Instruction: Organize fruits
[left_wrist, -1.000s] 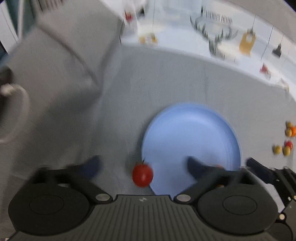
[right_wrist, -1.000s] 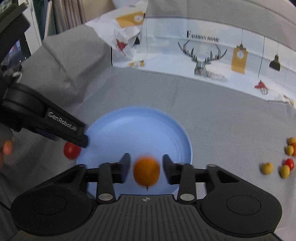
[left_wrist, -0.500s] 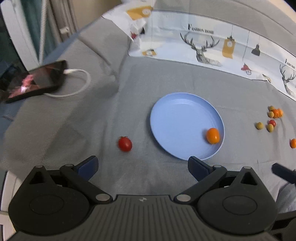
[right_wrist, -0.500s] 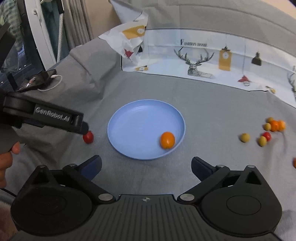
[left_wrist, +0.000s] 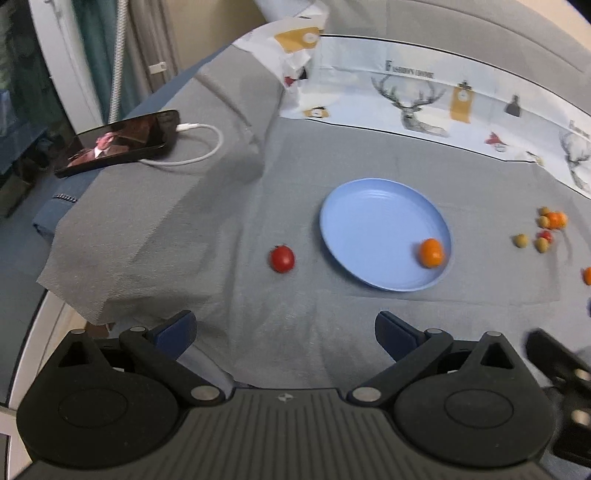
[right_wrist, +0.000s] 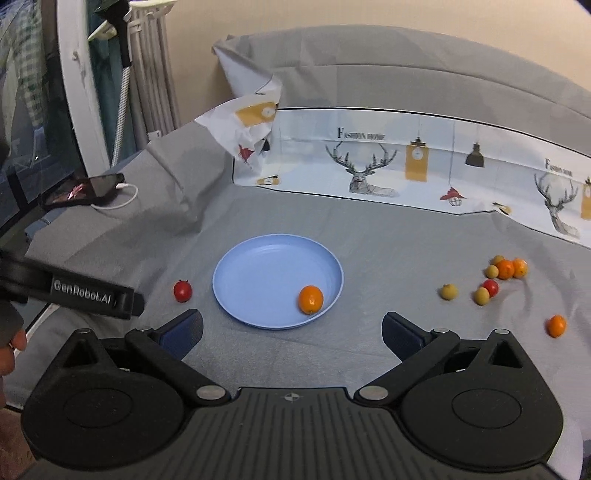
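A blue plate (right_wrist: 258, 266) (left_wrist: 369, 214) lies on the grey cloth with an orange kumquat (right_wrist: 310, 299) (left_wrist: 431, 252) near its right rim. A red cherry tomato (right_wrist: 182, 290) (left_wrist: 282, 259) lies on the cloth left of the plate. Several small orange, yellow and red fruits (right_wrist: 495, 277) (left_wrist: 546, 229) lie scattered to the right, with one orange fruit (right_wrist: 556, 325) nearer. My left gripper (left_wrist: 284, 328) is open and empty, held back from the plate; its body shows in the right wrist view (right_wrist: 92, 295). My right gripper (right_wrist: 291, 332) is open and empty, also in front of the plate.
A phone (left_wrist: 122, 142) on a white charging cable (left_wrist: 199, 147) lies at the far left on the raised cloth. A printed deer-pattern sheet (right_wrist: 369, 170) runs along the back. The cloth drops off at the left edge (left_wrist: 74, 295).
The right gripper has let go of the kumquat, which now lies on the plate. Both grippers have drawn back and up from the plate, jaws wide open.
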